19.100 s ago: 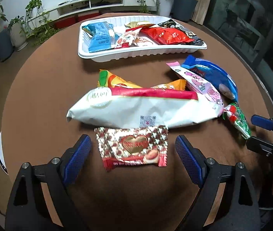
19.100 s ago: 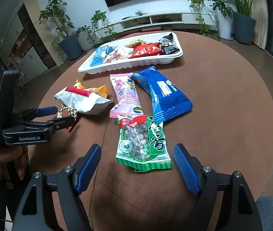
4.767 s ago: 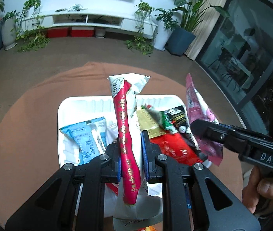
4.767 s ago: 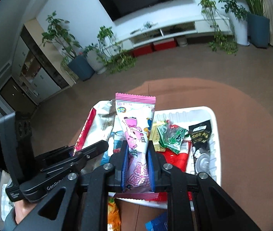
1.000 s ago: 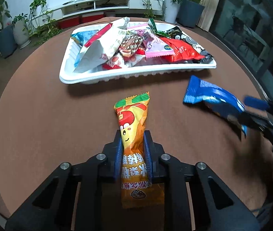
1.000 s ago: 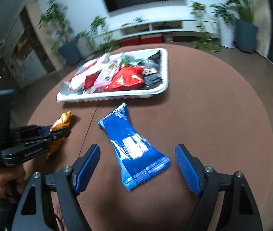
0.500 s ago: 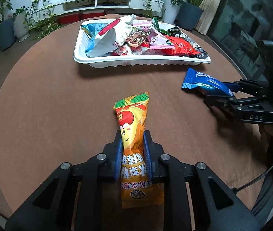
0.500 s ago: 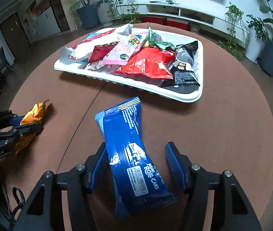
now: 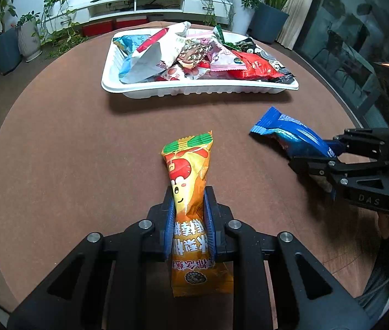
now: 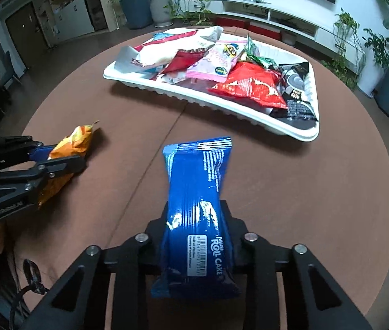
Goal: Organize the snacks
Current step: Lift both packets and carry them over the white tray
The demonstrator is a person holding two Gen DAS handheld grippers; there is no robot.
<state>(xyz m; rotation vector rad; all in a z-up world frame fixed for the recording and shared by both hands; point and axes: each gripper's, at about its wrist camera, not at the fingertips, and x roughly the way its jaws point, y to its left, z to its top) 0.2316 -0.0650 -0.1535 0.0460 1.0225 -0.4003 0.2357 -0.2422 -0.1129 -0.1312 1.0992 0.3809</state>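
Observation:
My left gripper (image 9: 189, 203) is shut on an orange snack packet (image 9: 187, 170), held over the brown round table; it also shows in the right wrist view (image 10: 71, 143). My right gripper (image 10: 197, 214) is shut on a blue Mini Roll Cake packet (image 10: 198, 181), which also shows at the right of the left wrist view (image 9: 285, 132). A white tray (image 9: 194, 89) heaped with several snack packets stands at the far side of the table; it also shows in the right wrist view (image 10: 285, 130).
The brown table (image 9: 71, 137) is round, with its edge close on both sides. Potted plants (image 9: 5, 49) and a low white TV shelf (image 9: 139, 2) stand on the floor beyond it.
My right gripper has closed on the blue packet, which lay between open jaws a second ago. My left gripper still holds the orange packet and has drawn slightly nearer the tray.

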